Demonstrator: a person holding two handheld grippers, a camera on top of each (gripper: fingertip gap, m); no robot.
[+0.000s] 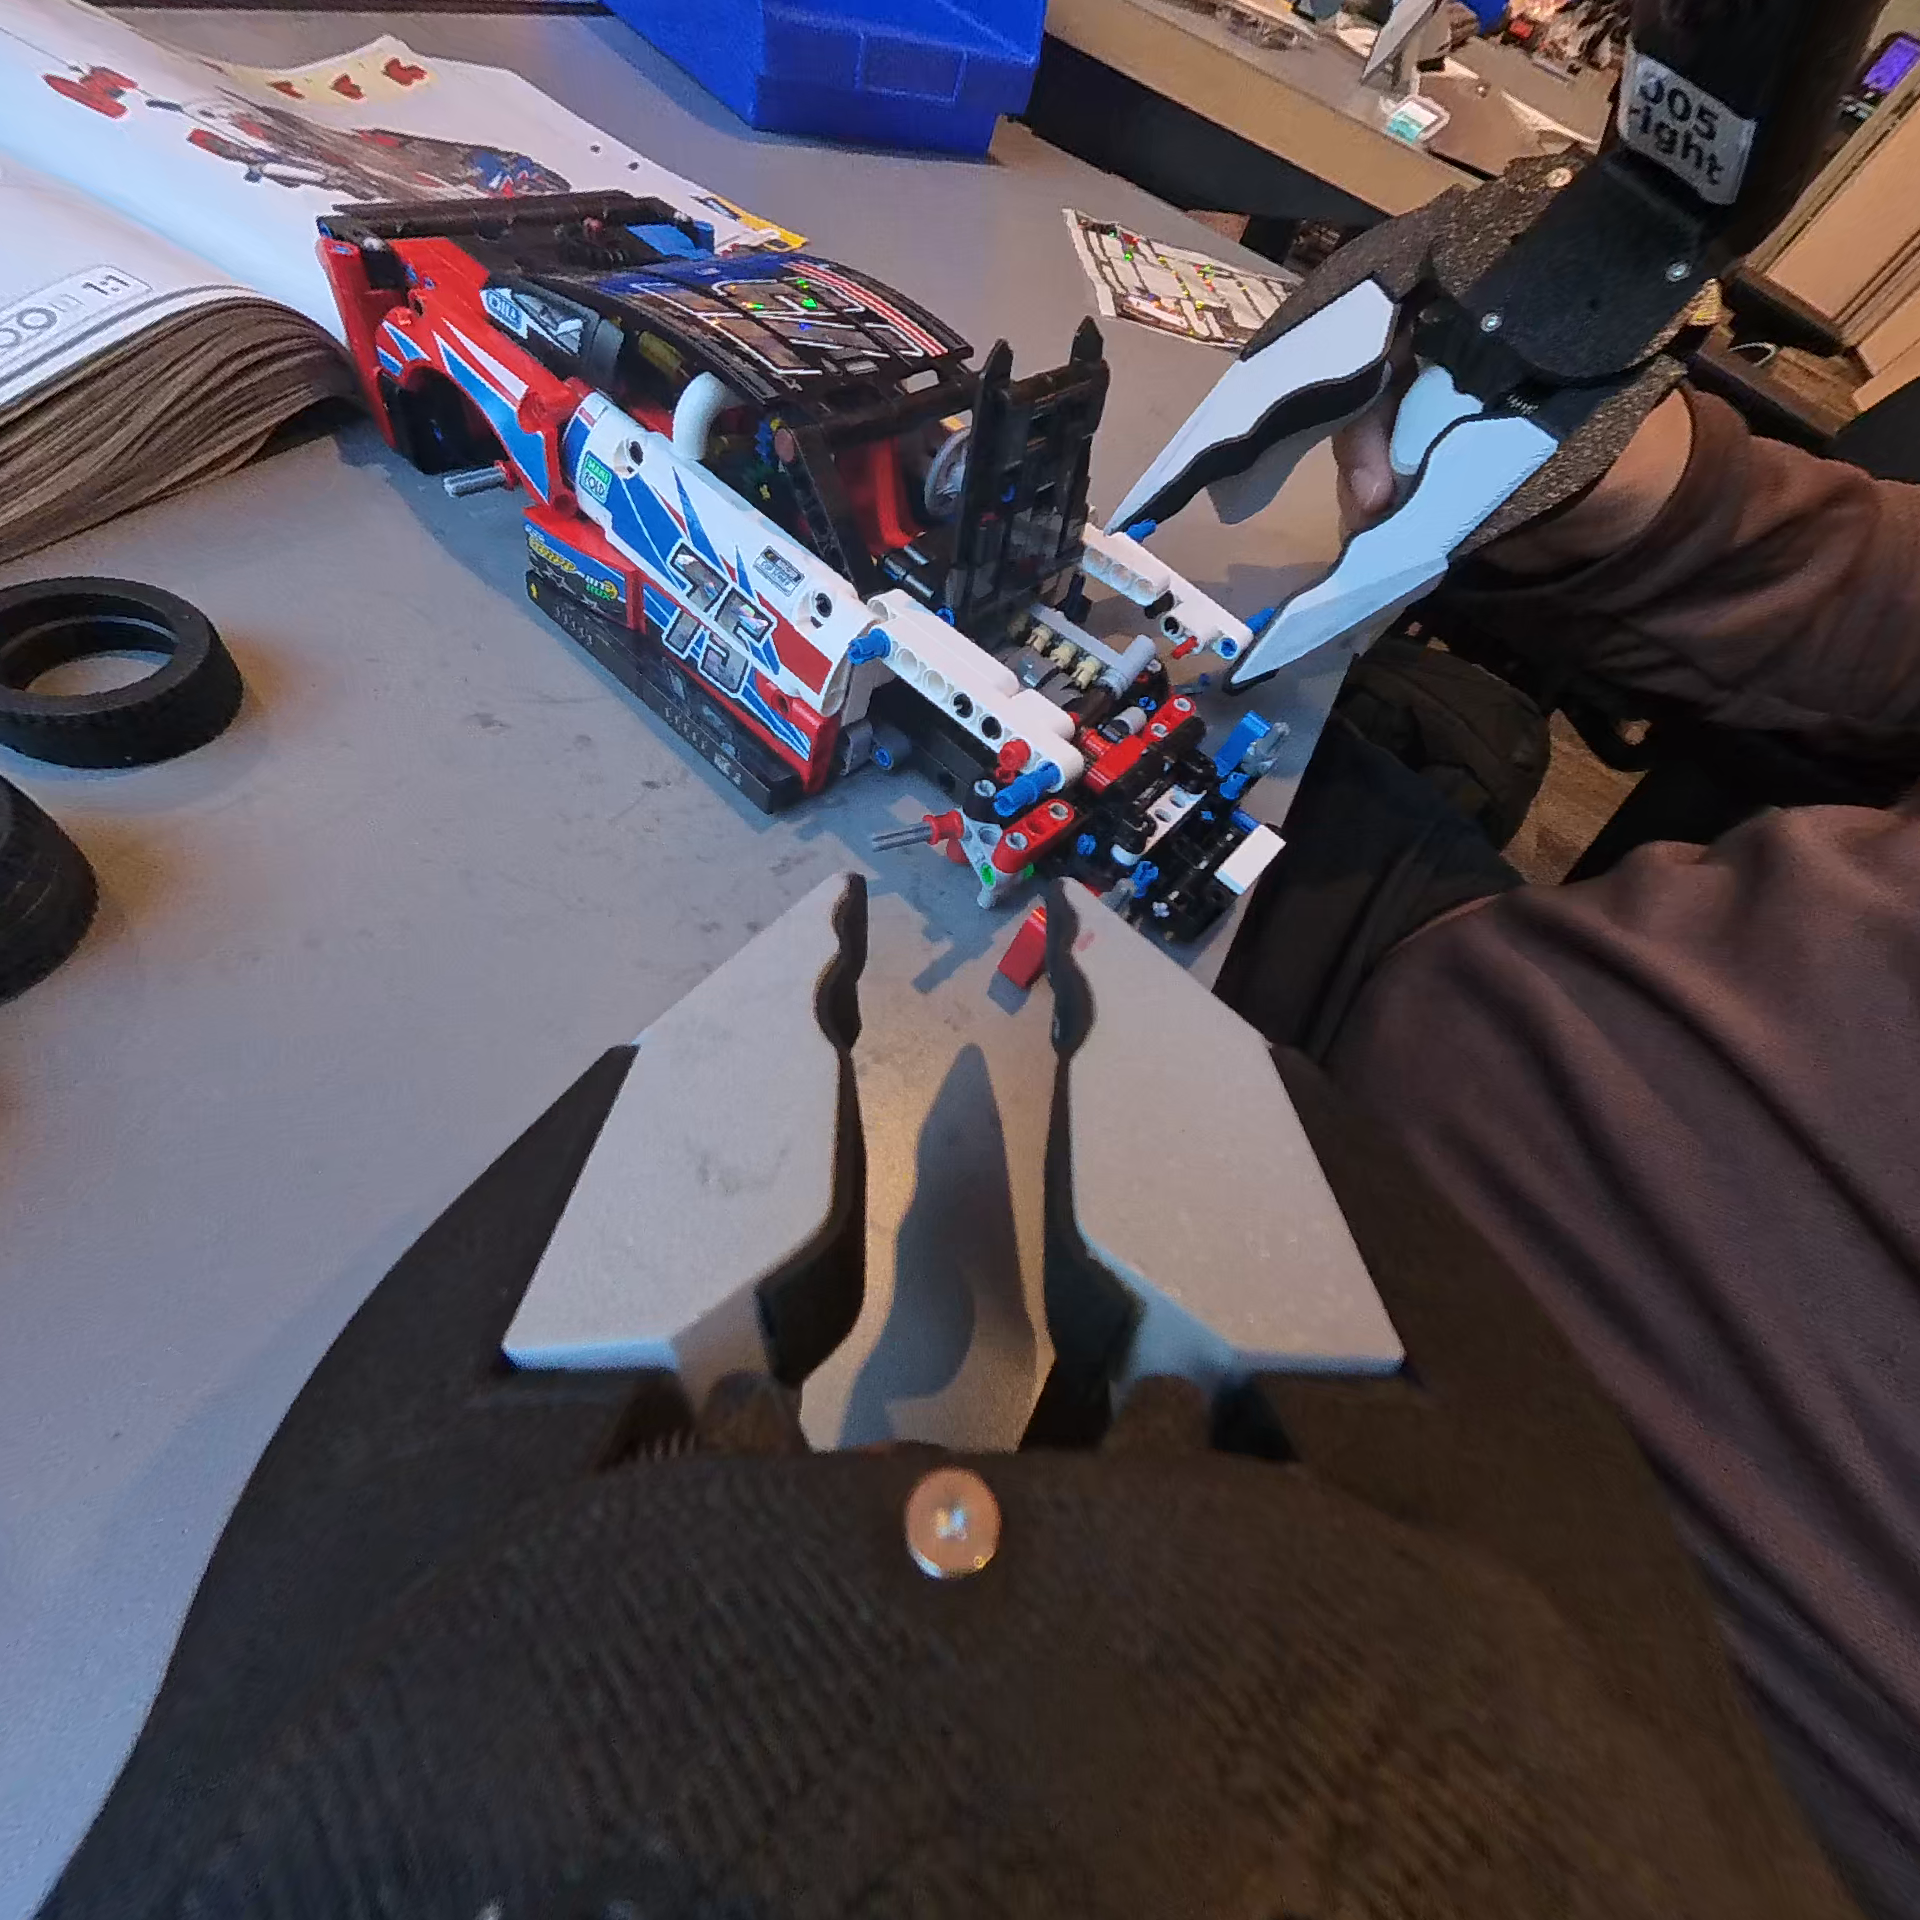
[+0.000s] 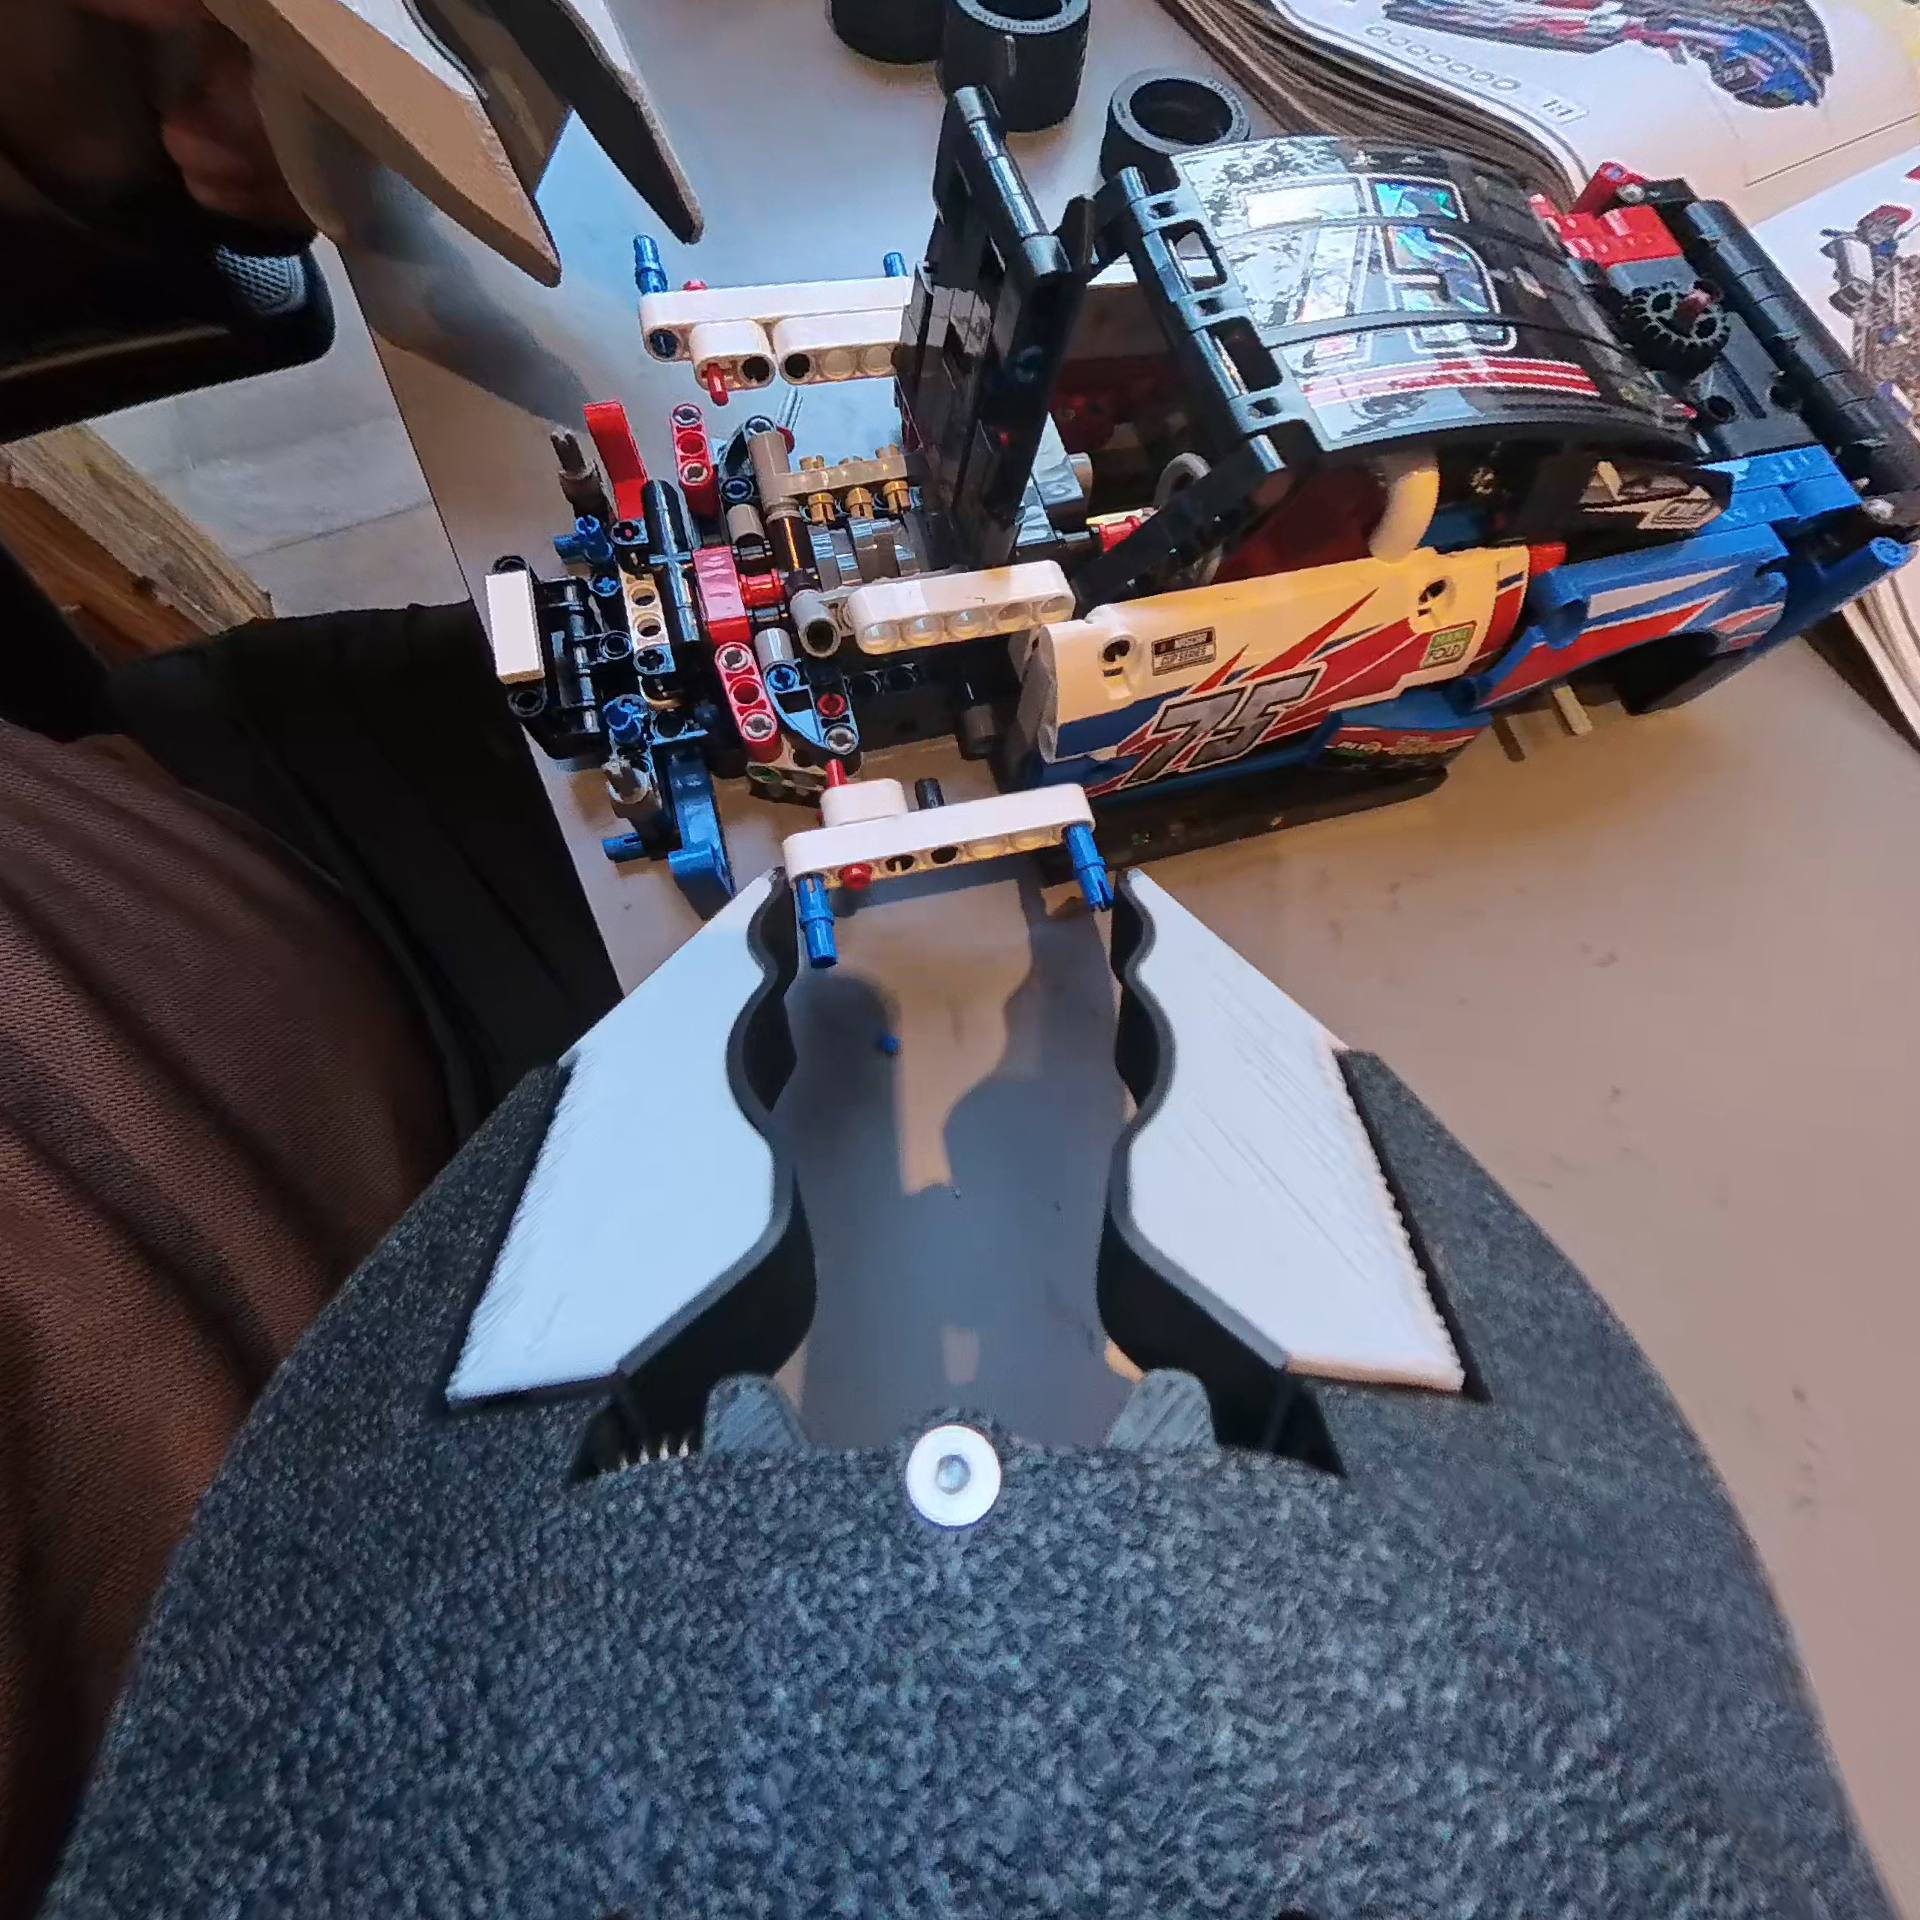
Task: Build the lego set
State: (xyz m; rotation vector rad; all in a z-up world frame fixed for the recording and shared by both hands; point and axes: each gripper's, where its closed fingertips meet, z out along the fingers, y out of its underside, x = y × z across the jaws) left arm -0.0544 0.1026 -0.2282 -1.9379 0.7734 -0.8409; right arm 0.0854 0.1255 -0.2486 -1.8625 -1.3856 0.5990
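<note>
The red, white and blue lego race car (image 1: 675, 499) lies on the grey table, its open front chassis (image 1: 1122, 790) towards me. It also shows in the right wrist view (image 2: 1299, 623). My right gripper (image 2: 951, 894) is open, and its fingertips straddle the ends of a white beam with blue pins (image 2: 935, 831) at the car's front side. I cannot tell whether they touch it. This gripper also shows in the left wrist view (image 1: 1184, 603). My left gripper (image 1: 956, 904) is open and empty, low over the table before the chassis. A small red piece (image 1: 1023, 945) lies by its tips.
Black tyres (image 1: 114, 675) lie at the left, and more (image 2: 1018, 52) lie beyond the car. The open instruction book (image 1: 156, 260) lies behind the car, with a blue bin (image 1: 883, 62) and a sticker sheet (image 1: 1174, 275) farther back. The table edge runs close to the chassis, next to a person's brown sleeve (image 1: 1610, 1143). Across from one pair of fingers to the other is roughly 15 cm.
</note>
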